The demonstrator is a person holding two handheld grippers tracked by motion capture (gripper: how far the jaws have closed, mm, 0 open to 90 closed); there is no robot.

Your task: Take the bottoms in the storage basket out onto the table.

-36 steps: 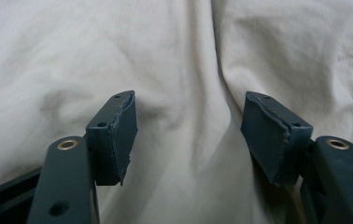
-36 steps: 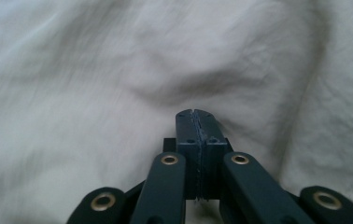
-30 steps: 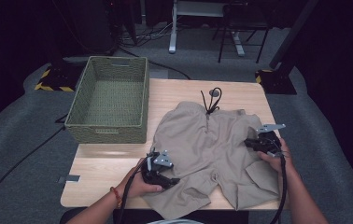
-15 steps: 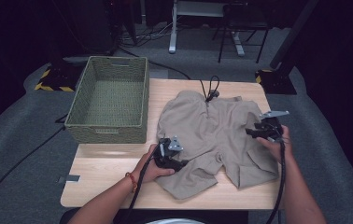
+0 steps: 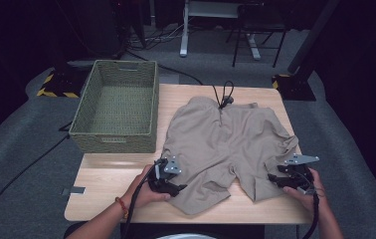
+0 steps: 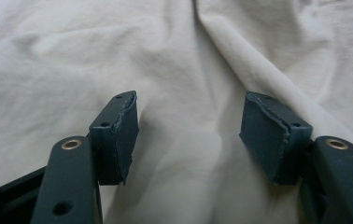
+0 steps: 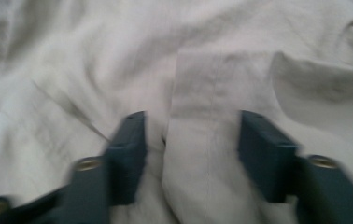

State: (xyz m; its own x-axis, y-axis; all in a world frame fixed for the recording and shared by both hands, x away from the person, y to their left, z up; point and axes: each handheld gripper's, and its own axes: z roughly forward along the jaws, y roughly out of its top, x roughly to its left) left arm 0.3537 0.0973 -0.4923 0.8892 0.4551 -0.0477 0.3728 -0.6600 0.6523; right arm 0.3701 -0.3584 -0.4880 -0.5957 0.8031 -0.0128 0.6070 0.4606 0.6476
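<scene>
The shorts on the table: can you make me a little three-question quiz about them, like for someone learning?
1. True or false: the shorts lie inside the green basket.
2. What dark thing lies at the waistband?
3. Are the left gripper jaws open or shut?

Key:
1. False. The shorts lie spread on the table, beside the basket.
2. A black drawstring, looped.
3. Open: the left gripper view shows both pads apart over the cloth.

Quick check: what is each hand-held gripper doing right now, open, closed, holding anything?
Left hand-held gripper: open over the beige shorts, gripping nothing.
Right hand-held gripper: open, jaws just closing a little, shorts fabric between them, not pinched.
</scene>
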